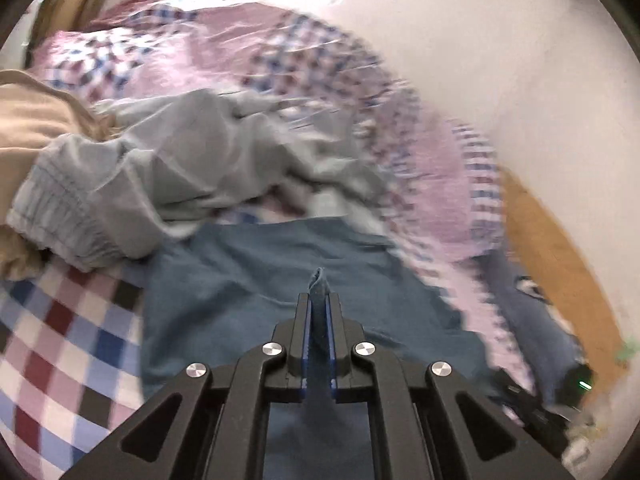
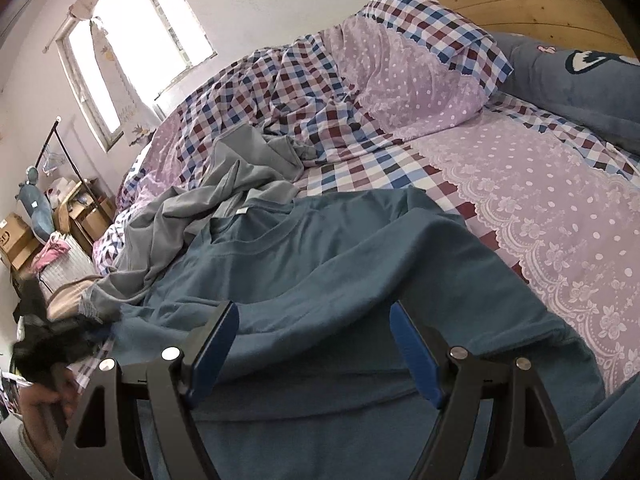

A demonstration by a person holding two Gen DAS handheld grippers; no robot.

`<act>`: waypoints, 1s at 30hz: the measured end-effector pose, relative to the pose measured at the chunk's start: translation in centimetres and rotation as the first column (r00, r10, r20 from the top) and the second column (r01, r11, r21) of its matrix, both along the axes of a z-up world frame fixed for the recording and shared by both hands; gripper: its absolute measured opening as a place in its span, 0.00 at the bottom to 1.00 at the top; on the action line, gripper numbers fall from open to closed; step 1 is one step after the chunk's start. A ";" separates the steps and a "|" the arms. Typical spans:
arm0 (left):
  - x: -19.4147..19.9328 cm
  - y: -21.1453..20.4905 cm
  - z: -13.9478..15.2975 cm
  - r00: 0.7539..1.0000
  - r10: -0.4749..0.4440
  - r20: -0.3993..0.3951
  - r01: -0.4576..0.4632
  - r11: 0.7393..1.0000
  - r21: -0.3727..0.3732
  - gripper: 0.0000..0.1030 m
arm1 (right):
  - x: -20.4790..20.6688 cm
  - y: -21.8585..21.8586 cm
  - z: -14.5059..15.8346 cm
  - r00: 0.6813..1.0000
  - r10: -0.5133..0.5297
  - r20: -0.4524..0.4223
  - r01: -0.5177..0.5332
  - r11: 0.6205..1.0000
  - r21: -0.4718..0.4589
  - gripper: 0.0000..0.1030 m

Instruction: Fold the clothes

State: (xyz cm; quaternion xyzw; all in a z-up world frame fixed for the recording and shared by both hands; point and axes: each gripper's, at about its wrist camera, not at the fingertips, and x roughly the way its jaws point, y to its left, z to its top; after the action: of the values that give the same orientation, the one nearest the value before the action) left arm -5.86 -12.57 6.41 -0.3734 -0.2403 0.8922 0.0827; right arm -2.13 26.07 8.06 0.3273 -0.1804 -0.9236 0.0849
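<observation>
A teal-blue T-shirt [image 2: 340, 248] lies spread on the bed with its collar toward the far side. My left gripper [image 1: 319, 300] is shut on a raised fold of the shirt [image 1: 240, 280], and a small tip of cloth sticks up between the blue pads. My right gripper [image 2: 316, 320] stands open just above the shirt's near part, with cloth lying between and below its wide-apart fingers and no pad pressing on it. A crumpled grey garment [image 2: 224, 184] sits beyond the shirt [image 1: 180, 152]. A blurred dark shape with a hand [image 2: 44, 360] shows at the left edge.
The bed carries a checked and lilac dotted duvet [image 2: 400, 80] and sheet [image 2: 560, 208]. A beige garment [image 1: 28, 120] lies left of the grey one. A blue pillow [image 2: 580, 80] leans on the wooden headboard [image 2: 540, 0]. A window [image 2: 132, 40], boxes [image 2: 16, 240] and a rack stand at the far left.
</observation>
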 end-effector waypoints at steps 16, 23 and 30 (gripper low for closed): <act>3.0 -1.1 -4.6 0.964 -0.113 0.241 0.026 0.941 0.339 0.73 | 0.6 -4.4 0.8 0.992 0.119 -0.047 -0.113 0.987 0.116 0.79; 3.5 -3.0 -1.1 0.969 -0.207 -0.133 0.240 0.673 0.700 0.76 | 0.7 -5.0 0.5 0.991 0.131 -0.039 -0.125 0.984 0.130 0.79; 3.9 -5.9 -3.2 0.998 -0.058 0.006 0.038 0.731 0.681 0.76 | 0.7 -6.6 0.6 0.984 0.170 -0.048 -0.159 0.971 0.180 0.79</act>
State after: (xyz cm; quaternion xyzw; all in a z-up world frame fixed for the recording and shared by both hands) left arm -1.99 -18.47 3.20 -0.3353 -0.5413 0.7350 0.2330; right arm -1.42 19.50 8.68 0.3181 -0.0679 -0.9356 0.1375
